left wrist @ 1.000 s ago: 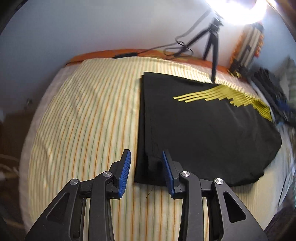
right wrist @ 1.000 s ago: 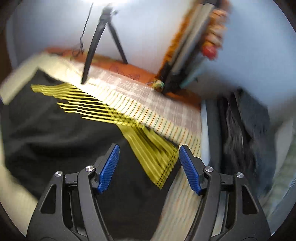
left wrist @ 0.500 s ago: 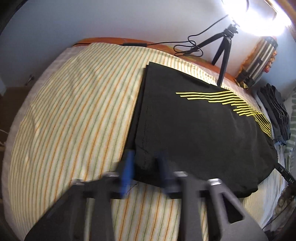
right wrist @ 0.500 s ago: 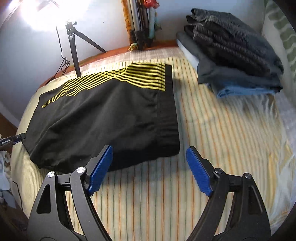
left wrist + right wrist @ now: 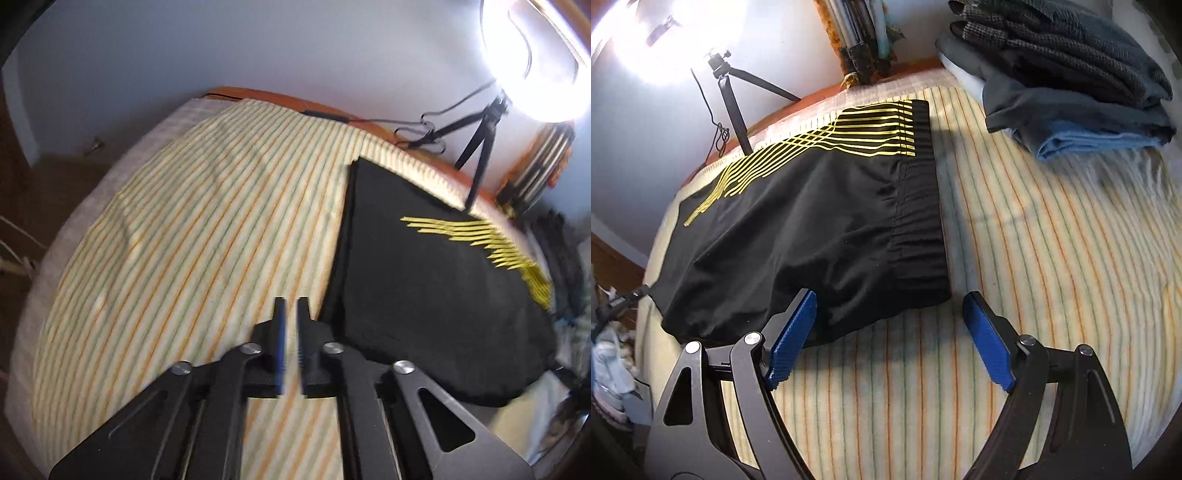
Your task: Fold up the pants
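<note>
Quick note from the remote seat. The black sports shorts with yellow line print (image 5: 812,229) are lying flat on the cream bedsheet with thin orange and green stripes (image 5: 1052,258), already doubled over by the look of it.

The left gripper (image 5: 290,332) has its jaws nearly together with only a thin slit between the blue pads and no cloth in there — they have just eased apart a hair. The hem corner of the shorts sits just to its right and ahead, not touching the pads as far as I can tell, though that view is smeared.

The right gripper (image 5: 890,332) stands wide, nothing between the pads. The elastic waistband corner lies just ahead, between the two fingers, with the left finger (image 5: 792,336) at or over the near edge of the fabric.

My read on handling: thin, slick polyester, very light, totally floppy, so it'll slide on itself and the layers will shear if I pinch only the top one. The ribbed waistband is the thickest, grippiest bit — I'd take that corner through all layers on the right, and the hem corner on the left.

A stack of folded dark and blue clothes (image 5: 1071,74) sits well off, ahead and to the right.
</note>
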`<state>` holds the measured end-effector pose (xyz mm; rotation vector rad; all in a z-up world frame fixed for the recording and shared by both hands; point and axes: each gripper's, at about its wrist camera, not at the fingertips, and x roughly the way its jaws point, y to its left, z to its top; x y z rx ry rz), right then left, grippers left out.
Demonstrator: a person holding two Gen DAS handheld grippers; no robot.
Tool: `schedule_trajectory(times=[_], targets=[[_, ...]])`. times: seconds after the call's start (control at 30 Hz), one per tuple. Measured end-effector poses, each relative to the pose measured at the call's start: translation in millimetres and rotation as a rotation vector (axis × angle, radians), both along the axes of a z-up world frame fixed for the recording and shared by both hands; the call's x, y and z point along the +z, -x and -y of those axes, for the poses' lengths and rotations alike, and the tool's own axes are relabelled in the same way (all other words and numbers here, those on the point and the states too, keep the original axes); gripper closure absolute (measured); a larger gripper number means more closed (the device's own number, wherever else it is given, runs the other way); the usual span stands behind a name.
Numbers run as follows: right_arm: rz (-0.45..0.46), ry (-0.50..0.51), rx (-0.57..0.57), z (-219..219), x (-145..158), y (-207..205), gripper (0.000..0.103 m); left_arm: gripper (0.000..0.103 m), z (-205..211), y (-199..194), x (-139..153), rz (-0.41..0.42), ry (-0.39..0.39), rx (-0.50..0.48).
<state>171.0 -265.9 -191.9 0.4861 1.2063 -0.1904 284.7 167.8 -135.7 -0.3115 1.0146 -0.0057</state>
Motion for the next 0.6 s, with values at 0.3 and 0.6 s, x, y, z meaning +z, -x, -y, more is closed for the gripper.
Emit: schedule_trajectory(times=[0.3,0.6], targets=[[0.003,0.019,0.010,-6,2,-2,0.019,0.086,17,-6,-3,-0.058,0.233,0.010],[0.023,0.036,0.010,-1,8,0,0.019,0.075,19,-1,-14,-0.128,0.199,0.079]])
